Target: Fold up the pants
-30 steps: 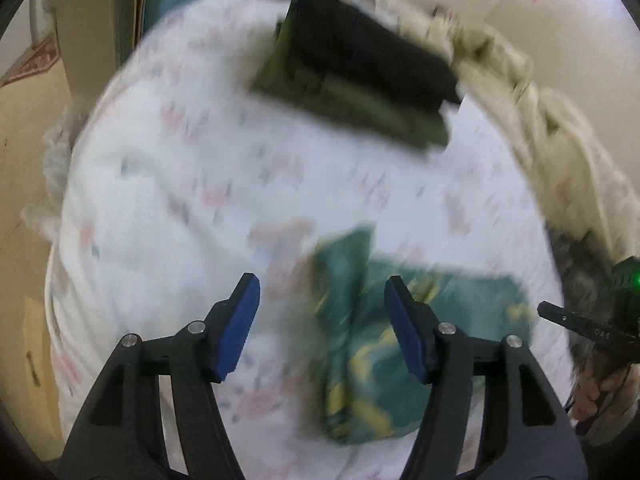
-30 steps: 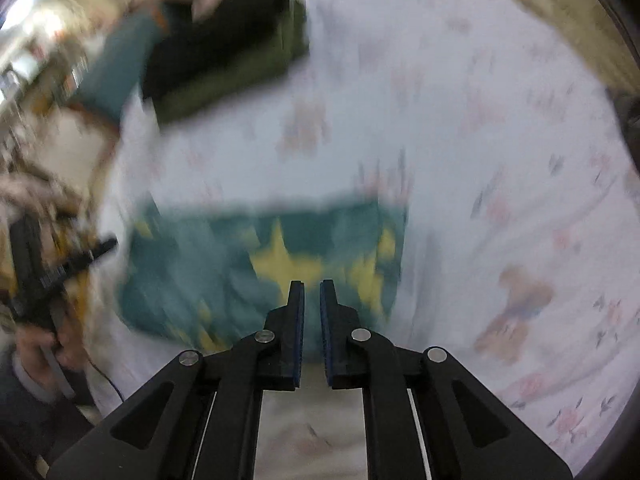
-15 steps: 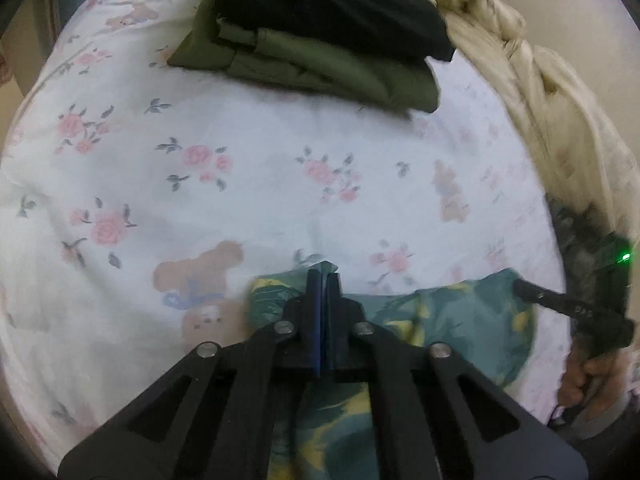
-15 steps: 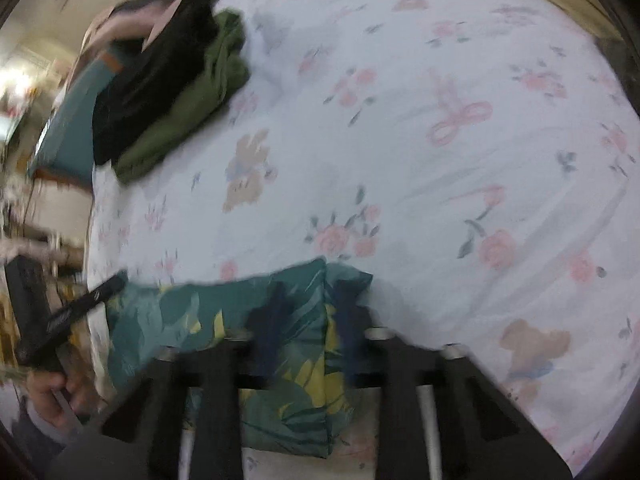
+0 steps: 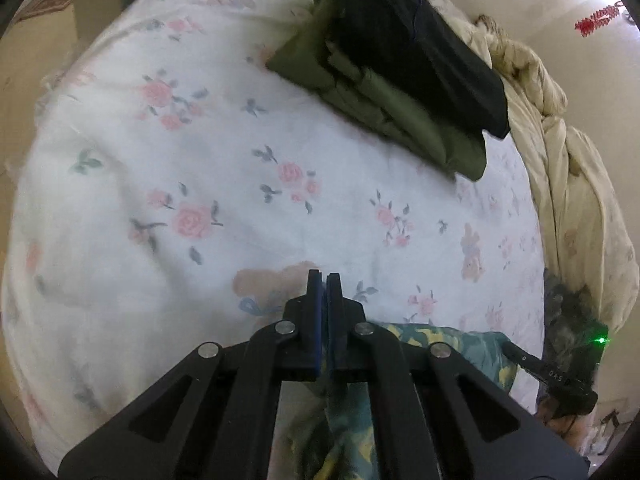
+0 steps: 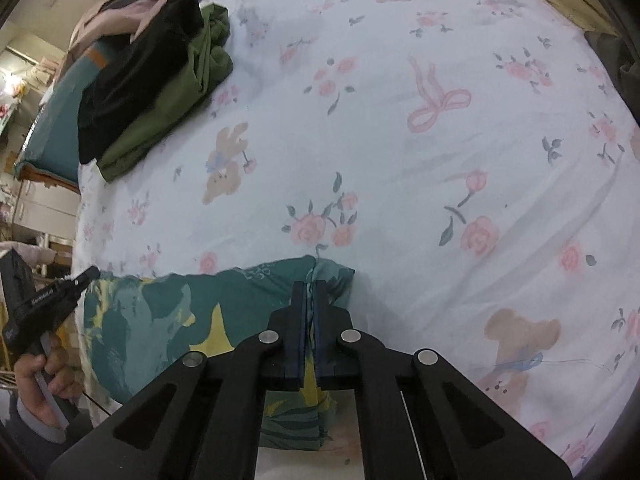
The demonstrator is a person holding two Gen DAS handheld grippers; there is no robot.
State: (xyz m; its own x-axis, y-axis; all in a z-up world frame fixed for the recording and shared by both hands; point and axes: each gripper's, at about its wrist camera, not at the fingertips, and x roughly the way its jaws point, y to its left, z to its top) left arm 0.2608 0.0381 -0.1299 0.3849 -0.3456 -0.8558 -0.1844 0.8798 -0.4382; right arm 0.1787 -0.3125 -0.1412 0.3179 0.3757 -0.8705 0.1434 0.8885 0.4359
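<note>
The bed (image 6: 460,140), spread with a white flowered sheet, serves as the folding surface, and most of it lies bare, which leaves room to lay a garment flat. At its far edge sits a stack of folded clothes (image 5: 400,80), a black piece on top of an olive one, probably set there to keep finished items clear of the working area. A crumpled cream quilt (image 5: 560,160) is pushed against the wall for the same reason.

The green and yellow patterned pants (image 6: 192,320) lie near the front edge of the bed, already doubled into a compact block. The right gripper (image 6: 308,292) is closed on the fabric at the block's right corner. The left gripper (image 5: 323,284) is likewise closed, with green cloth caught between its pads lower down at the other end. Pinching both ends seems meant to let the person carry the fold evenly.
</note>
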